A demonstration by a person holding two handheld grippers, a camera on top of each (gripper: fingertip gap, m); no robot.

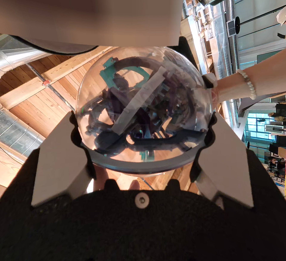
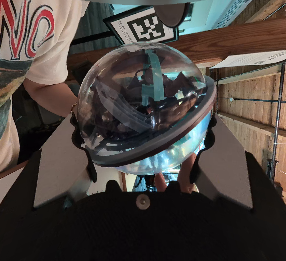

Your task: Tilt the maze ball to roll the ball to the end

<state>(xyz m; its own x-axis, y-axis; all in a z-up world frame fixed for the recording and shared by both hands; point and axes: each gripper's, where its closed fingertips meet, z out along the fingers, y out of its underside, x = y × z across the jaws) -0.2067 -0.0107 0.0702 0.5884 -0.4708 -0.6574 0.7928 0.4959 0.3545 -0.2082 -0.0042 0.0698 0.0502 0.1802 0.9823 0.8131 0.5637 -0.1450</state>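
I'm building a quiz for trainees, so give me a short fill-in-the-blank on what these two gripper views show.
1. The maze ball has a clear shell and a dark ____ around its middle.
2. Both the left gripper and the right gripper are shut on the ____.
3. The wrist beyond the ball wears a ____ of pale beads.

Missing words: band; maze ball; bracelet

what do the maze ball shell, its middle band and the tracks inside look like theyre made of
Maze ball shell: clear, glossy hard plastic by the look, since the ceiling shows through and highlights glint on it. Middle band: opaque dark grey, matte, probably plastic. Tracks: opaque teal, purple and pale moulded pieces, likely plastic. Both claws grip the shell.
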